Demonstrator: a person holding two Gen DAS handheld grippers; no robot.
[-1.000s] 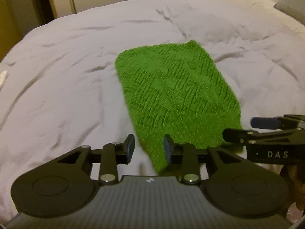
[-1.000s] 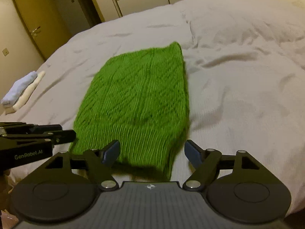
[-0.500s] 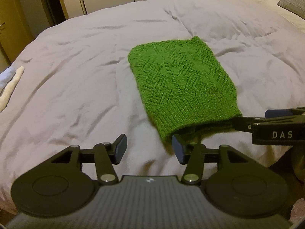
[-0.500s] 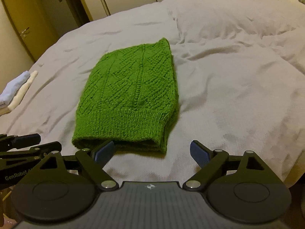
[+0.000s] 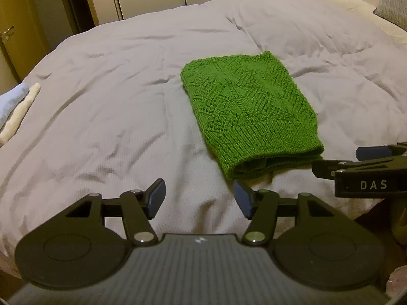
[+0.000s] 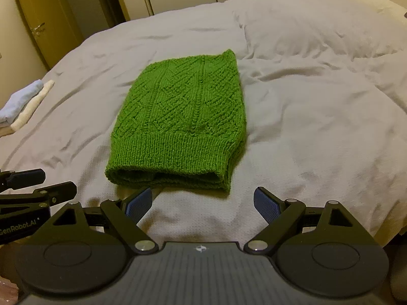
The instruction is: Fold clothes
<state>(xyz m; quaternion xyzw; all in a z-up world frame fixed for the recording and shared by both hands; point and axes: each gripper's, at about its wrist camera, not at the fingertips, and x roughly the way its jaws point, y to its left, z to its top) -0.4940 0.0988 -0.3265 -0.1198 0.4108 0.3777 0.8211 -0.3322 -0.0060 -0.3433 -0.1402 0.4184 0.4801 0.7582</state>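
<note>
Across grey bedding [image 6: 318, 117] the folded green knitted garment [image 6: 183, 117] lies centre-frame, long axis running upward, ribbed hem just beyond the spread, empty right gripper [image 6: 203, 203]; the left gripper [image 5: 198, 198], likewise spread, sits lower left of it.

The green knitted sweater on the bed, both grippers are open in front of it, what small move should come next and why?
Probably ease both grippers back and leave it. The green knitted sweater already lies as a compact folded rectangle on the grey bedcover, and the left gripper and right gripper both stand open, holding nothing, just short of its ribbed hem.
</note>
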